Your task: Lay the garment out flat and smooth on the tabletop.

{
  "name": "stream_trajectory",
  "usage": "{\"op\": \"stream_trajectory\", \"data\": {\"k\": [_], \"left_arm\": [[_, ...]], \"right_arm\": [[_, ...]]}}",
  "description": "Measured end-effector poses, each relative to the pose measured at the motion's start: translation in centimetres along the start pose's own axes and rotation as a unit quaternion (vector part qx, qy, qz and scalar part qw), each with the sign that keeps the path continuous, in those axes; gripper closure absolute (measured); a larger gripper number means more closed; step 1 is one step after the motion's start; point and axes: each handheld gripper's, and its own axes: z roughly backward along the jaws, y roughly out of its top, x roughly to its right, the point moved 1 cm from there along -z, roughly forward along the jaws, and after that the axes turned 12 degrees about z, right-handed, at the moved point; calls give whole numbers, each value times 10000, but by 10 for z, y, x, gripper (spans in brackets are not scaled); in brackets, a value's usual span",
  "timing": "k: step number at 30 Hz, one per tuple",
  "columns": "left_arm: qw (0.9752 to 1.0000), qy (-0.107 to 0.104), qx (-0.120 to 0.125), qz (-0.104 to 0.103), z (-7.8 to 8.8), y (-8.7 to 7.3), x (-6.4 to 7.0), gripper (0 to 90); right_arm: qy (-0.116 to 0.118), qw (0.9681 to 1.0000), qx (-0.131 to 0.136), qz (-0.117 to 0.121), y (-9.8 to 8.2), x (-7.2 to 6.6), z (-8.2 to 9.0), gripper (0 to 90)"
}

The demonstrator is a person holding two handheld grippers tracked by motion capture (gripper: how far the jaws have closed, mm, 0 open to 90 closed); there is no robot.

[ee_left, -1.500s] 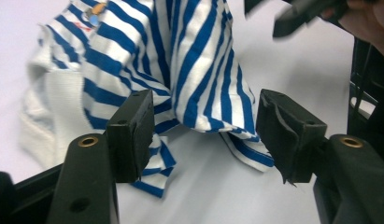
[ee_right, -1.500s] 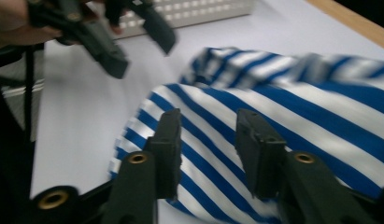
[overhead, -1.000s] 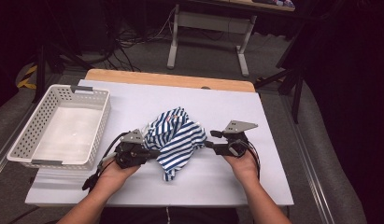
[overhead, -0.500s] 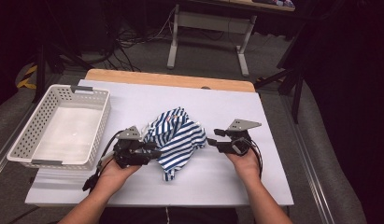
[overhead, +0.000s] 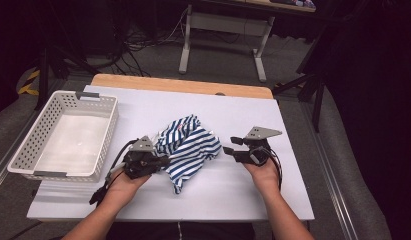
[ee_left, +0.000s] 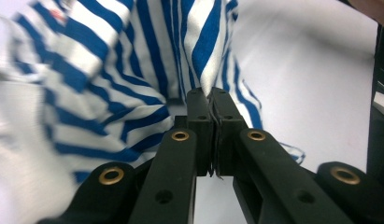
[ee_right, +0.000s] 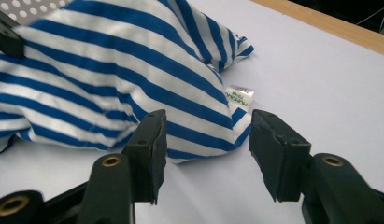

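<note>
The striped shirt [overhead: 188, 150] lies crumpled mid-table between both grippers. The left gripper [ee_left: 212, 100], whose jaws have just been closing, is clamped on a fold at the shirt's edge. The right gripper [ee_right: 206, 140] stands spread, a corner between its jaws, untouched.

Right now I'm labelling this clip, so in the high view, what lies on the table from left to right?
White basket → left gripper → striped blue-and-white cloth → right gripper.

bright table, dark surroundings (left cloth blurred).
</note>
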Motion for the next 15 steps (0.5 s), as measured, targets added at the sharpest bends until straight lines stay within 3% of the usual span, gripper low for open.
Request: {"op": "stream_trajectory", "data": {"k": [5, 15], "left_arm": [[9993, 209, 310, 63, 27, -4, -3, 885], [9978, 534, 270, 268, 52, -24, -12, 885]], "right_arm": [[-20, 10000, -9, 65, 7, 4, -3, 484], [38, 9999, -129, 86, 22, 17, -26, 521]]}}
